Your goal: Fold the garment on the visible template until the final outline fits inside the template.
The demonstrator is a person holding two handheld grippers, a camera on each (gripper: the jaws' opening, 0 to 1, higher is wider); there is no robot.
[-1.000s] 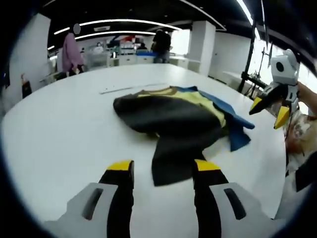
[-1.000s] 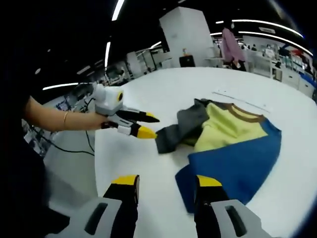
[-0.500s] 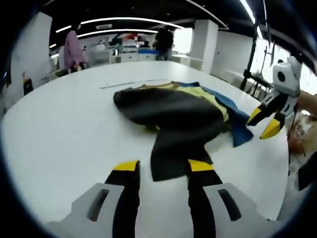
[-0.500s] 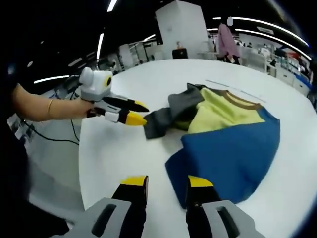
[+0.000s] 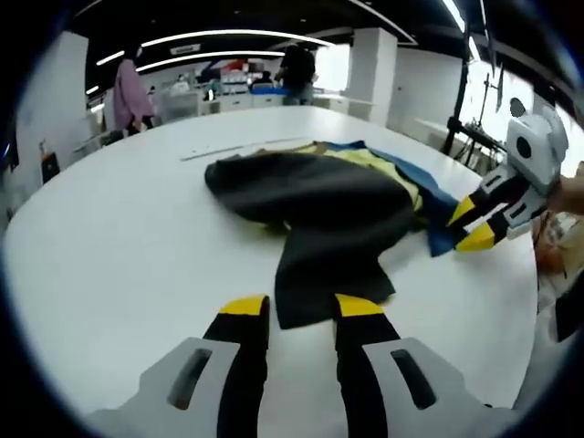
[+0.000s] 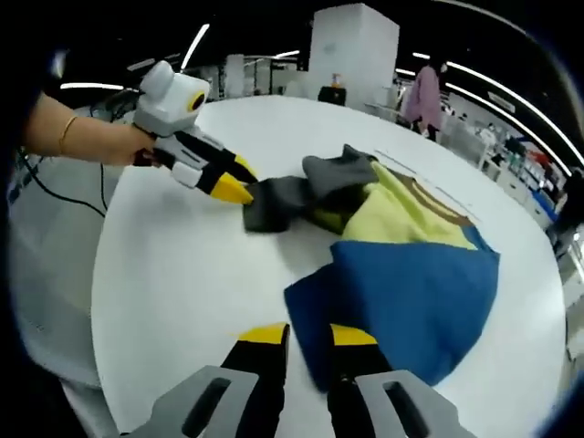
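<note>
On the white table (image 6: pixel 173 274) lies the garment (image 6: pixel 401 274), crumpled, in three colours: a dark grey part (image 5: pixel 319 205), a yellow middle part (image 6: pixel 406 219) and a blue part (image 6: pixel 415 292). No template outline can be made out under it.

A grey flap (image 5: pixel 324 287) runs out from the heap straight toward the left gripper (image 5: pixel 290 306). Its jaws stand a little apart at the flap's free end, with nothing visibly between them; contact cannot be confirmed. In the right gripper view, the left gripper (image 6: pixel 239 182) points its tips at the same flap end (image 6: pixel 269 203).

The blue corner lies just ahead of the right gripper (image 6: pixel 308 336), whose jaws are narrowly parted at the cloth edge; whether they pinch it cannot be told. Each gripper is nearest its own end, so the garment's long axis runs between them.
</note>
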